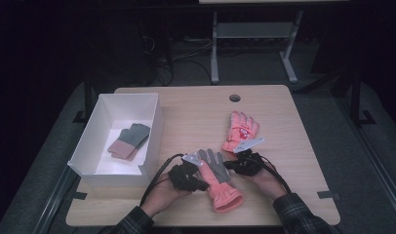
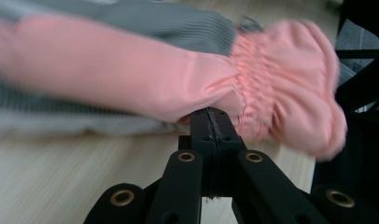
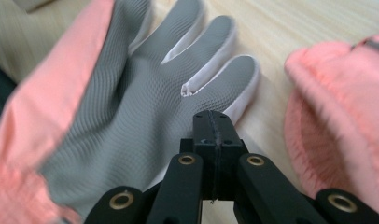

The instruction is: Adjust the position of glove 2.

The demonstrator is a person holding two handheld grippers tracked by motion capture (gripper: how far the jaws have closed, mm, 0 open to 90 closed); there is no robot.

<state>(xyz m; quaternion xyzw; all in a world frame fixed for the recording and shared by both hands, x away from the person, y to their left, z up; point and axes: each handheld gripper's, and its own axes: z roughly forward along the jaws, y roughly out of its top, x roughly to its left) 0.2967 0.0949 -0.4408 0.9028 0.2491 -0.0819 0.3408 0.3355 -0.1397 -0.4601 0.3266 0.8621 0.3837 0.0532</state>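
A glove with a grey palm and a pink cuff lies palm up at the table's front middle. My left gripper is shut, its tips against the pink fabric beside the gathered cuff. My right gripper is also shut, its tips resting over the grey palm near the little finger. Whether either gripper pinches fabric I cannot tell. A second pink glove lies just beyond, back up, and shows at the right of the right gripper view.
A white open box stands at the table's left with a grey and pink pair of gloves inside. A round cable hole sits near the far edge. Bare wood lies to the right.
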